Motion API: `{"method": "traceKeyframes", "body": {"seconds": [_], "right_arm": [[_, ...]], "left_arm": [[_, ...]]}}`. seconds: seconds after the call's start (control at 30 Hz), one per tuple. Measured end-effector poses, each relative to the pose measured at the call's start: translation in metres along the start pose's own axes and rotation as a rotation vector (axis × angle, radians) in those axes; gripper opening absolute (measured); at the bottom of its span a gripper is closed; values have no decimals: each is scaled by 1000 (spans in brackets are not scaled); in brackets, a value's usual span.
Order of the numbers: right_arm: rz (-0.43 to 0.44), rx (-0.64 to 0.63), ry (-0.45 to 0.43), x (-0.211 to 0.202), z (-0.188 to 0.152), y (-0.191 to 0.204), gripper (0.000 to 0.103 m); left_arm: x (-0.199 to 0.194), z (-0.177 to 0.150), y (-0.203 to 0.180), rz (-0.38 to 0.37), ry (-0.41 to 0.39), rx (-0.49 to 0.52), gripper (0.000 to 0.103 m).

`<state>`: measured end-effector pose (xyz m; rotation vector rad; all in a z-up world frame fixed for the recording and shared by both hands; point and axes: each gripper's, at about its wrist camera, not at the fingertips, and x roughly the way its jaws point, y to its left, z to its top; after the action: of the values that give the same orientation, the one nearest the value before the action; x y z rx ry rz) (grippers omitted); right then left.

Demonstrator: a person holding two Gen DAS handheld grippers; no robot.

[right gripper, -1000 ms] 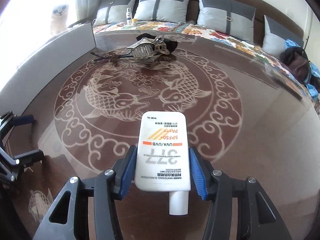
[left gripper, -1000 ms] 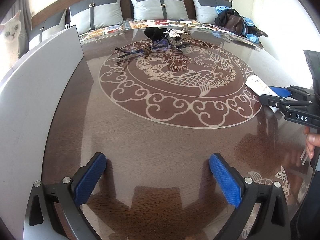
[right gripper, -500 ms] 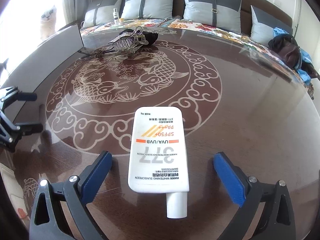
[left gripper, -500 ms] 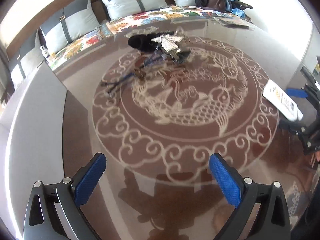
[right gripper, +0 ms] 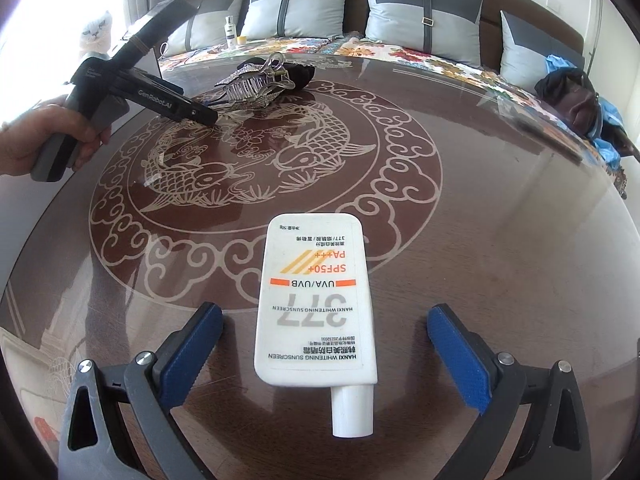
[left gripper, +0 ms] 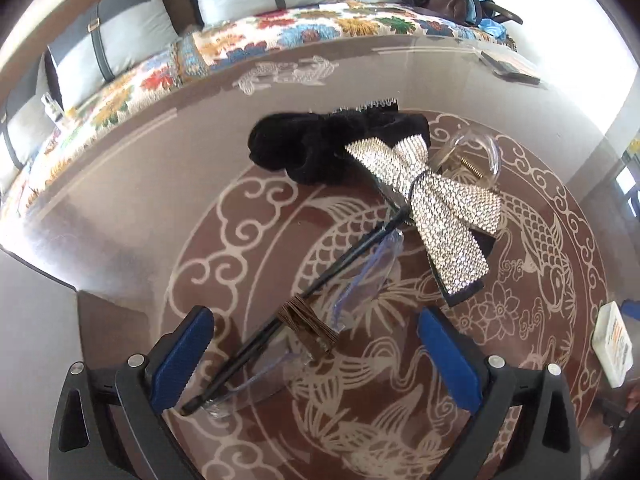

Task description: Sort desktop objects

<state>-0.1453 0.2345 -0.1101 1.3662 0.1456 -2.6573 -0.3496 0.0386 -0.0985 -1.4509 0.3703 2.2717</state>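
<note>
On the table (right gripper: 500,240), one sunscreen tube (right gripper: 316,304)

Grey cushions (right gripper: 298,4) line the sofa at twelve o'clock. A white cat (right gripper: 95,34) sits at ten o'clock. A dark bag (right gripper: 572,98) lies on the flowered cover (left gripper: 280,32) at two o'clock.

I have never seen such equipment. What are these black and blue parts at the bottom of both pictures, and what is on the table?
They are hand-held grippers, one in each of a person's hands, each with a camera looking along its two blue-padded fingers. The left gripper is open above a pair of glasses, near a black hair accessory with a rhinestone bow. The right gripper is open around a white sunscreen tube, which lies flat on the table. Neither holds anything. The right view also shows the person's left hand.
</note>
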Motion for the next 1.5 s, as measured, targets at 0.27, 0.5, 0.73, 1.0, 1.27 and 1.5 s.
{"method": "traceKeyframes", "body": {"seconds": [0.27,0.5,0.73,1.0,1.27,1.5], "right_arm": [[0,0,0,-1,0,-1,102],[0,-1,0,-1,0,-1,102],[0,-1,0,-1,0,-1,102],[1,1,0,-2,0,-3,102],[-4,-2,-1,-1,-1,-3,103],[-4,-1,-1,-1,-1,-2,103]], "left_arm": [[-26,-30,-33,94,-85,77,29],[-66,-123,-67,95,-125,-177,29],[-75,-177,-96,172,-149,-276,103],[-70,-174,-93,154,-147,-286,103],[-71,-176,-95,156,-150,-288,103],[-73,-177,-95,157,-150,-288,103]]}}
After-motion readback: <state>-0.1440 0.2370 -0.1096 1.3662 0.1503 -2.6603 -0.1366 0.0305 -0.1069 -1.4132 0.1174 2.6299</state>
